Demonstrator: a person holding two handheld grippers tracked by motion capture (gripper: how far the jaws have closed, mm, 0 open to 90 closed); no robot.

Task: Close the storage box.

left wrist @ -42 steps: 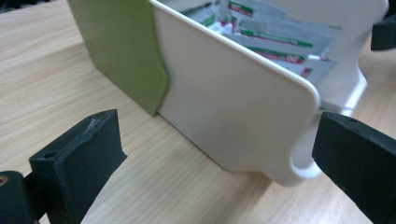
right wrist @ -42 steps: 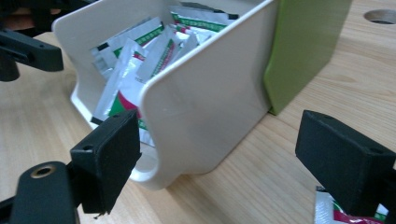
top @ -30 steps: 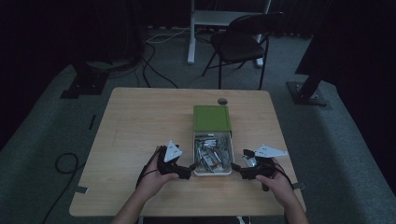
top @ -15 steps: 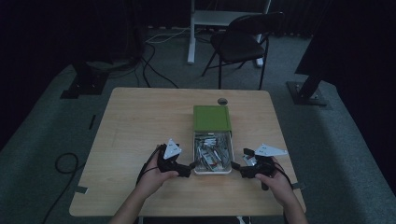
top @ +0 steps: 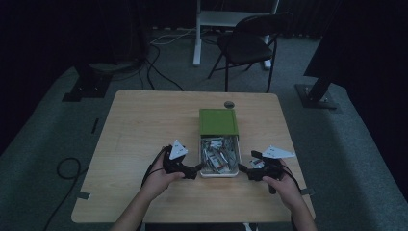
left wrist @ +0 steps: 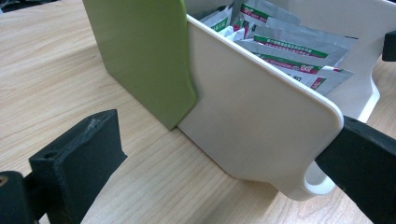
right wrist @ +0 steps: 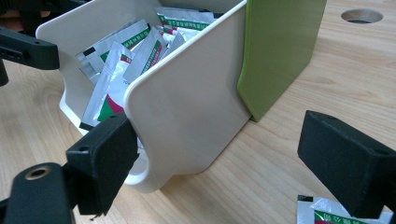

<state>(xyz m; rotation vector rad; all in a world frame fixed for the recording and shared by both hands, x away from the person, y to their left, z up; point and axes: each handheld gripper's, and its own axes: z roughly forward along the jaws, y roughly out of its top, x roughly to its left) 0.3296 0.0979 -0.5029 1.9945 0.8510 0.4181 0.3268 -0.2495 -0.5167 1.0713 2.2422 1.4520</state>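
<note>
From above our side of the table (top: 144, 125) we look forward and down on the white box (top: 220, 155), with floor and a chair (top: 250, 43) beyond. Our left gripper view sits low and close against the box's (left wrist: 261, 116) one side wall; our right gripper view faces the opposite wall (right wrist: 187, 107) equally near. All three share the box and its green lid (top: 218, 121).

Right gripper (right wrist: 224, 158) jaws spread, centre frame; left jaw touching white box (right wrist: 187, 116) corner; sachets (right wrist: 135, 51) inside, upper left.
</note>
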